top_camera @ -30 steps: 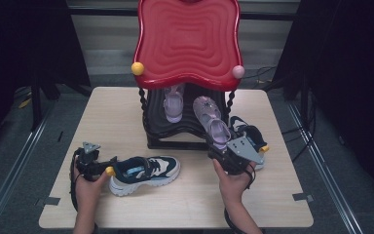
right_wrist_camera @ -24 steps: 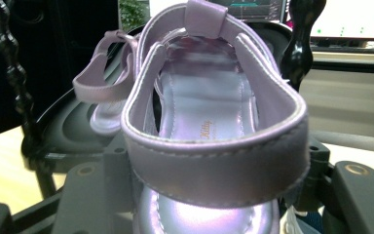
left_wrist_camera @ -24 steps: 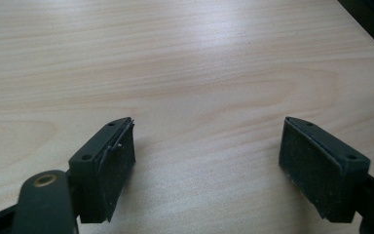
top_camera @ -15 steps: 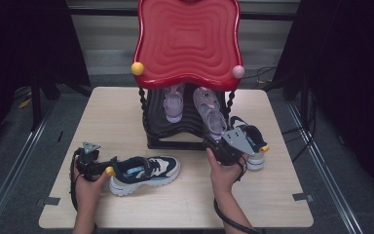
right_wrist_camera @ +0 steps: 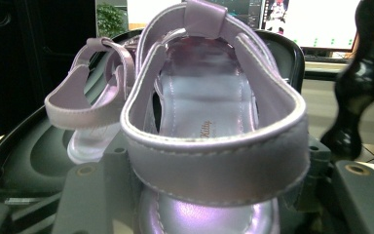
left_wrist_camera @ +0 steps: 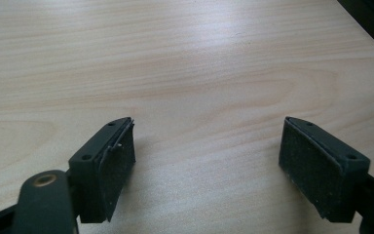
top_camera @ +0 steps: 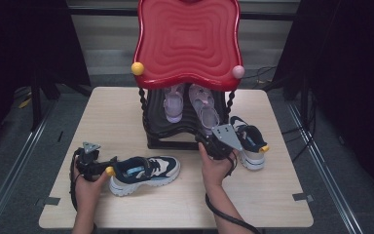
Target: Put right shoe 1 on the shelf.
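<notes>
Your right hand-held gripper [top_camera: 213, 141] has its jaws closed on the heel strap of a lilac sandal [right_wrist_camera: 209, 126], which lies toe-away on the black lower shelf [top_camera: 175, 129] of the red-topped stand, beside its matching sandal [top_camera: 174, 101]. A navy-and-white sneaker [top_camera: 145, 171] sits upright on the surface just beside your left hand-held gripper [top_camera: 102, 168], and its pair [top_camera: 247, 141] stands right of the stand.
</notes>
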Demonstrator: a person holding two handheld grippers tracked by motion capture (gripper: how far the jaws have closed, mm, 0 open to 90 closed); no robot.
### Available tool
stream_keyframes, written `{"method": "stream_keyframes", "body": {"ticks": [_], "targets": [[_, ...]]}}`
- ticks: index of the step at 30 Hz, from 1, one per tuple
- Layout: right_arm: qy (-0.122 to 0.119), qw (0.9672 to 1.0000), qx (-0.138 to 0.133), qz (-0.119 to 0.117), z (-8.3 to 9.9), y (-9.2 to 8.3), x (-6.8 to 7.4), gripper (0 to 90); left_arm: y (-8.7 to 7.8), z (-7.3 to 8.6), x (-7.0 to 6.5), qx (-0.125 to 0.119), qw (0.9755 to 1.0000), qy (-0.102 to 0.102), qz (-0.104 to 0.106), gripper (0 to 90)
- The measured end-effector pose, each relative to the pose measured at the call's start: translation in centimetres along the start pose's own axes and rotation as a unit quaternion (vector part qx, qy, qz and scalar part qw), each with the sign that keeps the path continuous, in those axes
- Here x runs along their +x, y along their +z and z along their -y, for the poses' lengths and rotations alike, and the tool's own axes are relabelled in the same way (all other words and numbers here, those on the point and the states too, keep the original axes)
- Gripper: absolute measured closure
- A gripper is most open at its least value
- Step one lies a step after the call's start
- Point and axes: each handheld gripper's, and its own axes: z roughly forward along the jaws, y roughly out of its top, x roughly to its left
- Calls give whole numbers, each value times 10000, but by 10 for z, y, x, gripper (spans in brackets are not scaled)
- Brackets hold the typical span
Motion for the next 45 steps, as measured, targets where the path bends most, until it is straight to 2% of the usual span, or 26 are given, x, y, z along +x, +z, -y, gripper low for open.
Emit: {"method": "stream_keyframes", "body": {"ticks": [9,14,23,24,35,40,45], "targets": [[33,9999,-52,95,-9,18,6,367,0,0,0,-3,10000,10,14,206],[18,9999,21,144,-8,29,9,366,0,0,0,-2,10000,16,21,205],[40,9991,64,414,-9,48,13,366,0,0,0,-3,10000,16,23,205],[118,9990,78,418,-9,50,12,366,0,0,0,-3,10000,15,22,205],[322,9975,116,616,-12,65,19,365,0,0,-1,-12,10000,23,35,205],[233,9968,123,761,-11,71,20,365,0,0,-1,-13,10000,21,34,205],[282,9968,187,724,-6,74,26,364,0,0,-1,-14,10000,22,37,205]]}}
